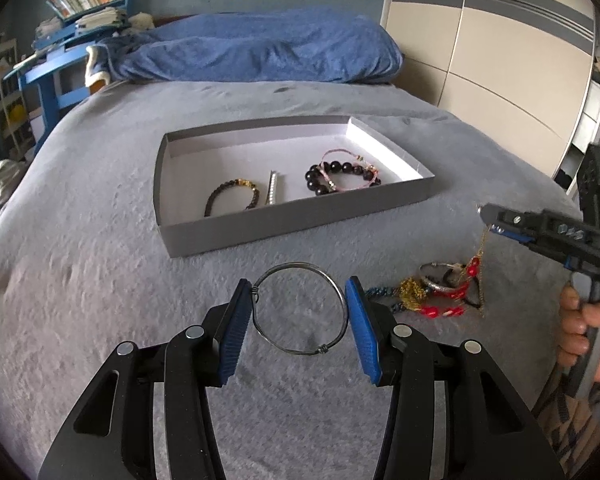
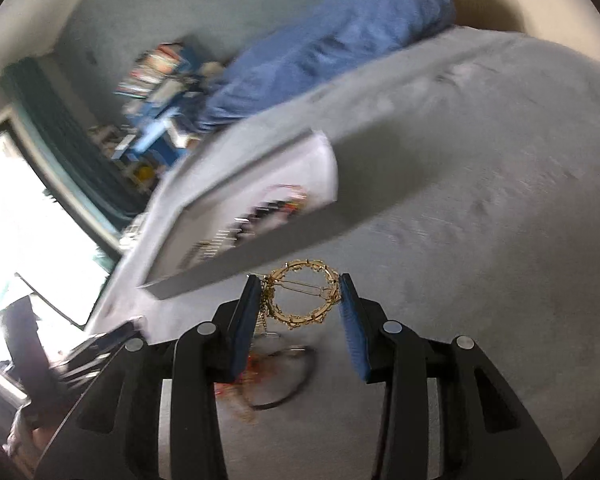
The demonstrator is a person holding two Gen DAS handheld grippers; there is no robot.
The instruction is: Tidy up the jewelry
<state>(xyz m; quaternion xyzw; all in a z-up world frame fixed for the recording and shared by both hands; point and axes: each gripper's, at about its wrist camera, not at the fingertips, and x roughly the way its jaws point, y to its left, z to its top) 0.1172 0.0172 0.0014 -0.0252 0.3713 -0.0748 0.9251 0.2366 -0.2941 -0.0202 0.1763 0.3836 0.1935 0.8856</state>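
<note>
The bed [image 1: 100, 200] filled most of the room, spread with a grey plush cover, and a rumpled blue blanket [image 1: 260, 46] lay bunched at its far end, well behind the tray. That shallow grey tray [image 1: 284, 220] sat flat near the middle of the cover, and inside it lay a dark beaded bracelet [image 1: 230, 198] toward its left, a silver bar [image 1: 273, 188] just beside that, and a bracelet of large black beads [image 1: 340, 178] tangled with a pink cord toward its right. In front of the tray, on the near side, the left claw [image 1: 296, 322] was clamped across a thin wire bangle [image 1: 300, 308], its blue pads pressing on either side of the ring above the cover. Off to the tray's right front corner, a small heap of jewelry [image 1: 444, 292] in red, gold and blue rested on the cover. Above that heap a hand [image 1: 584, 332] carried the right claw [image 2: 300, 308], which was closed on a gold ringed piece [image 2: 304, 296] with a fine chain hanging from it; the view from that claw was smeared, so the finer details of the piece could not be made out.
</note>
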